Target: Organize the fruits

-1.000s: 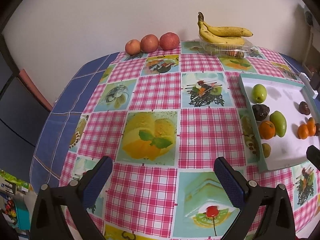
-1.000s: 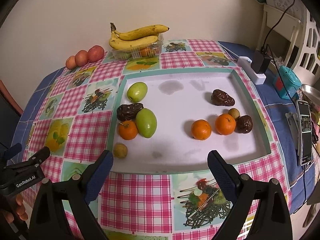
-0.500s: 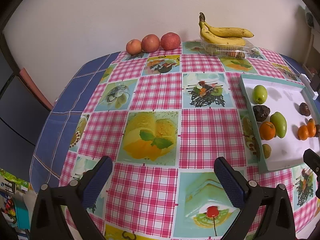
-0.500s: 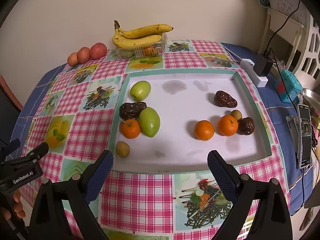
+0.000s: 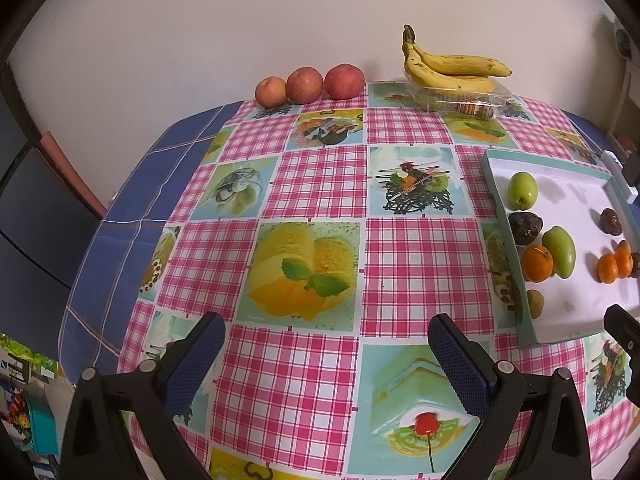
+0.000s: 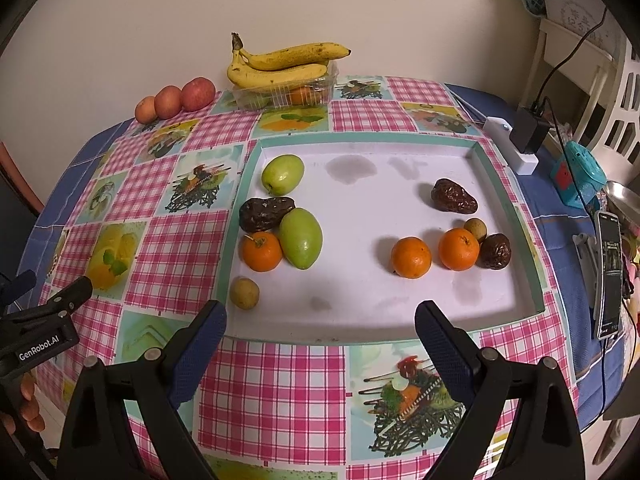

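Observation:
A white tray with a teal rim (image 6: 516, 184) holds two green fruits (image 6: 282, 173), three oranges (image 6: 261, 251), dark wrinkled fruits (image 6: 265, 212) and small brown round fruits (image 6: 244, 293). The tray also shows at the right of the left wrist view (image 5: 560, 334). My right gripper (image 6: 320, 332) is open and empty, hovering over the tray's near rim. My left gripper (image 5: 326, 346) is open and empty above the checked tablecloth, left of the tray. It also shows at the left edge of the right wrist view (image 6: 48, 320).
Three apples (image 5: 306, 85) sit by the back wall. A banana bunch (image 6: 280, 65) lies on a clear plastic box (image 6: 284, 94). A white power strip with a black adapter (image 6: 520, 140), a teal toy (image 6: 576, 172) and a phone (image 6: 609, 276) lie right of the tray.
Both grippers have drifted slightly, so the scene shifts a little in each view. Both jaws stay open and no fruit has moved.

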Tool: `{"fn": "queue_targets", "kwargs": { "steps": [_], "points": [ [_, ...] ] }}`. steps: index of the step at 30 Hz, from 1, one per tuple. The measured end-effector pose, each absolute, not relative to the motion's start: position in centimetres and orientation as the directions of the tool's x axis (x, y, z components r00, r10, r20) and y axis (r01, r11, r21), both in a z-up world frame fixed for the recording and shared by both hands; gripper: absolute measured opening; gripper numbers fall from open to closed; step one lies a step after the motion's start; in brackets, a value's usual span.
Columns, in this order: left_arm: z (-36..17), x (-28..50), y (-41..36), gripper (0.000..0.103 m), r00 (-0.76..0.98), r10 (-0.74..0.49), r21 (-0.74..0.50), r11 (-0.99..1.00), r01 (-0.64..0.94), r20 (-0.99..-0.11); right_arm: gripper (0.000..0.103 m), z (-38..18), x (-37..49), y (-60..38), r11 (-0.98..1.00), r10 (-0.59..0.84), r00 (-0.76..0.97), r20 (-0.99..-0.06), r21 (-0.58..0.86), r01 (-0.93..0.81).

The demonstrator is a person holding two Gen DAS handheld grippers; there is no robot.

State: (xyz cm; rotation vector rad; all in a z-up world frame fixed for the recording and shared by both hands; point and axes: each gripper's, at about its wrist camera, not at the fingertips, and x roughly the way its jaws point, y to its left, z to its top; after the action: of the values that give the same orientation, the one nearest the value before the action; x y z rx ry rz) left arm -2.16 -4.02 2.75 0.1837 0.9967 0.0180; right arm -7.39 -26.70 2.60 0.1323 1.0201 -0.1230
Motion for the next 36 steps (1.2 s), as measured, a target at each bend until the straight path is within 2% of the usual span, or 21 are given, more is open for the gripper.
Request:
{"fn": "queue_targets", "kwargs": {
  "steps": [36],
  "points": [
    [2.48, -1.99, -3.56, 0.103, 0.529, 0.098, 0.149, 0.987, 0.054, -0.843, 0.095, 2.07, -7.07, -26.23, 0.989, -0.038, 0.497, -0.867, 0.039, 0.145]
  ]
}}
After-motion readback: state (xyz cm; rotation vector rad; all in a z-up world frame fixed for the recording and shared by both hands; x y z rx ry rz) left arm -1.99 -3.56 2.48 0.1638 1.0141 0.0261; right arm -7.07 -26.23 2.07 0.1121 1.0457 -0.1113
